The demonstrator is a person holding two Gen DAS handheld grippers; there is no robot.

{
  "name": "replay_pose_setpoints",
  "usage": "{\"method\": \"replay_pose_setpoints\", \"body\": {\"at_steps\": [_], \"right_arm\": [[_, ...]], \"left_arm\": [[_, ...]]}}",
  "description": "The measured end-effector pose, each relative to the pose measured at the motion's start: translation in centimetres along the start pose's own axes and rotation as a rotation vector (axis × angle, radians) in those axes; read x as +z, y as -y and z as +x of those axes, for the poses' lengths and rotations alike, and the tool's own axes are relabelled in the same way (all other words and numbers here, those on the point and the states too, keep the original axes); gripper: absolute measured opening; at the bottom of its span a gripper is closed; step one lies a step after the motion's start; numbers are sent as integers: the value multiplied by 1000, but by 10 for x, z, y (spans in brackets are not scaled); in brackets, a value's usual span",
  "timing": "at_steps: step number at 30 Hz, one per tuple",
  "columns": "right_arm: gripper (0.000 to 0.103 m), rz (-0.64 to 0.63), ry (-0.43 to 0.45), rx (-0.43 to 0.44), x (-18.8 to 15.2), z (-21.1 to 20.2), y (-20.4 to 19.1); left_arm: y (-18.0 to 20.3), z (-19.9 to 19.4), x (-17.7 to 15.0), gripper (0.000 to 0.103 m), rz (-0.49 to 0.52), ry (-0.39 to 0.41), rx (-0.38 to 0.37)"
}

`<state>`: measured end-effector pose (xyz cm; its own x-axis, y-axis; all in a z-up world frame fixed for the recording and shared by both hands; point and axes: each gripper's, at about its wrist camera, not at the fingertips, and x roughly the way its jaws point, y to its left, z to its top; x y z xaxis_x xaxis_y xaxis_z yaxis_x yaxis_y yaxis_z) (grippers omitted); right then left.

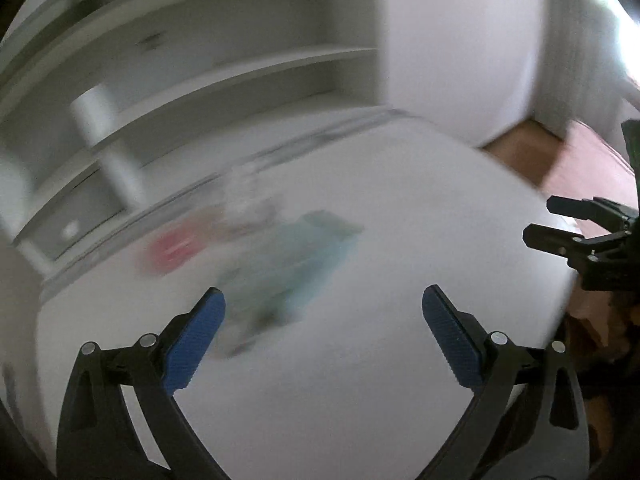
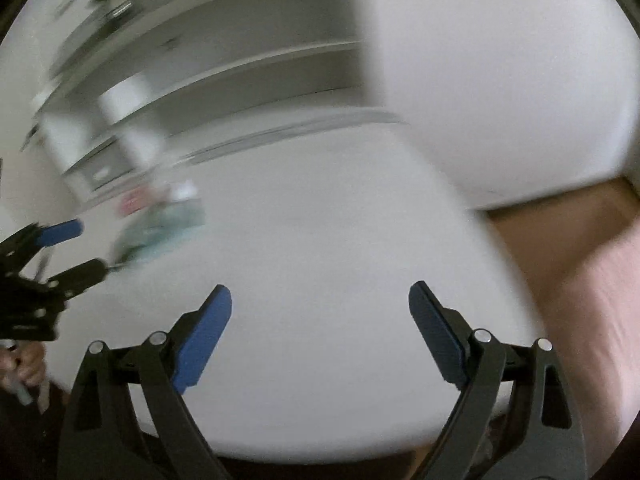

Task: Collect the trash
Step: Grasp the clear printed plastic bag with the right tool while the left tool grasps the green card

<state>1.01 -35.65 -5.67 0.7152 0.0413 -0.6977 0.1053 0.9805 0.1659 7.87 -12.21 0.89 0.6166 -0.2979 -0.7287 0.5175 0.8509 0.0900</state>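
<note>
I am looking down on a white table (image 1: 400,360) with wide bare room ahead; its right edge borders brown floor (image 1: 524,152). My left gripper (image 1: 324,332) and right gripper (image 2: 320,332) are hanging spread wide, holding nothing. The blurred trash (image 1: 280,264) is lying near the table's far edge by the shelves (image 1: 224,64).

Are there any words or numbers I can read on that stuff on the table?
None can be read.
Red wrapper: too blurred to tell any print.
Blue-green packet: too blurred to read.
White table and shelves: no writing shows.
</note>
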Motion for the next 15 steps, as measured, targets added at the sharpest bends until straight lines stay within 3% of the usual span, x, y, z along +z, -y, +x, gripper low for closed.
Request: {"method": "replay_pose_setpoints", "body": {"at_steps": [5,10,15], "right_arm": [[87,-146,-55,86,24,39,-71],[87,-177,-72,105,37,52,-92],[87,-141,-86,80,34,57,-80]], "left_arm": [[-62,-12,-31,96,-58,-20,48],[-61,7,-27,96,37,-75,53],[-61,42,-13,96,79,-118,-55]]}}
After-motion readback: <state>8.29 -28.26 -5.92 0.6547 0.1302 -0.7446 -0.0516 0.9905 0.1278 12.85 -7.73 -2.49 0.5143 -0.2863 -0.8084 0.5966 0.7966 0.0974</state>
